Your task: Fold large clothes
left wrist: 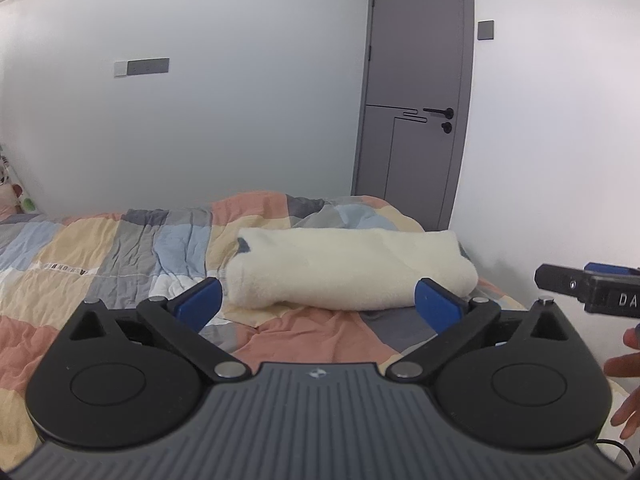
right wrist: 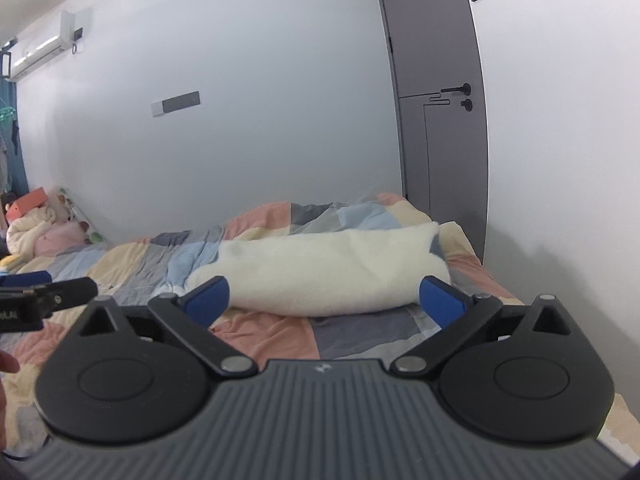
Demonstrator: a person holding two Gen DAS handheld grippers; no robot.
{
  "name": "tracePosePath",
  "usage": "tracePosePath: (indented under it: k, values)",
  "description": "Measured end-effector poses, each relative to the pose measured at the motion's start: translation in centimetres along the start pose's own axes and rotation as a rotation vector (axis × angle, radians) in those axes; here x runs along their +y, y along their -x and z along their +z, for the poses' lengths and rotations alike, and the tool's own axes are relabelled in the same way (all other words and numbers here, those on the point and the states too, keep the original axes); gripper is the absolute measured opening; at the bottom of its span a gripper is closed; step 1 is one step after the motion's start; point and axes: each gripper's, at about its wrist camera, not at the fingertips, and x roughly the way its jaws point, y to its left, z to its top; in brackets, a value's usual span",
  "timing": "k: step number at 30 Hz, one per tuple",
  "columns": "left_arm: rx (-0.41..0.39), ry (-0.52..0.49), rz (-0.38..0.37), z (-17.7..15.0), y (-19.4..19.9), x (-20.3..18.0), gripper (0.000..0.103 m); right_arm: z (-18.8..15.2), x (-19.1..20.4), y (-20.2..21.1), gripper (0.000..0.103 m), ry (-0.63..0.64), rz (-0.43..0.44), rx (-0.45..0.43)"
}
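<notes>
Ribbed grey housing and 2 black round pivots of the left hand-held gripper (left wrist: 318, 300) fill the foreground of its own view, blue pads spread wide with nothing between them. Its partner, the right hand-held gripper (right wrist: 326, 298), stands just as wide and just as empty; in the left view it shows only as a black finger tip at the right edge, beside a person's fingers (left wrist: 626, 372).

Ahead of both lies the cream fleecy garment folded into a thick oblong bundle (left wrist: 352, 270), resting near the far right corner of the bed's patchwork quilt of peach, grey, pale blue and yellow squares (left wrist: 120, 248), close to the grey door (left wrist: 416, 92). Neither set of pads touches it.

Judging by the compact shape and both tools standing clear of it, folding looks finished or nearly so, with the bundle set down. Any next move would call for little: perhaps squaring the loose left end, which would need a shallow pinch on the top layer only so the stack does not unroll.

Readable writing is scant: white letters "DA" on the right tool's finger, cut off by the frame, and a dark printed strip on a yellow quilt square, too blurred to read.
</notes>
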Motion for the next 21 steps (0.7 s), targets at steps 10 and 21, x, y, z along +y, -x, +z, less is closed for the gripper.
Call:
tracePosePath:
  k: [10,21]
  values:
    - [0.022,0.003,0.015,0.09,0.04,0.28,0.103,-0.33,0.49,-0.41,0.103,0.016,0.007,0.023]
    - [0.017,0.015,0.044,0.06,0.5,0.32,0.103,-0.32,0.77,-0.58,0.103,0.035,-0.002,0.021]
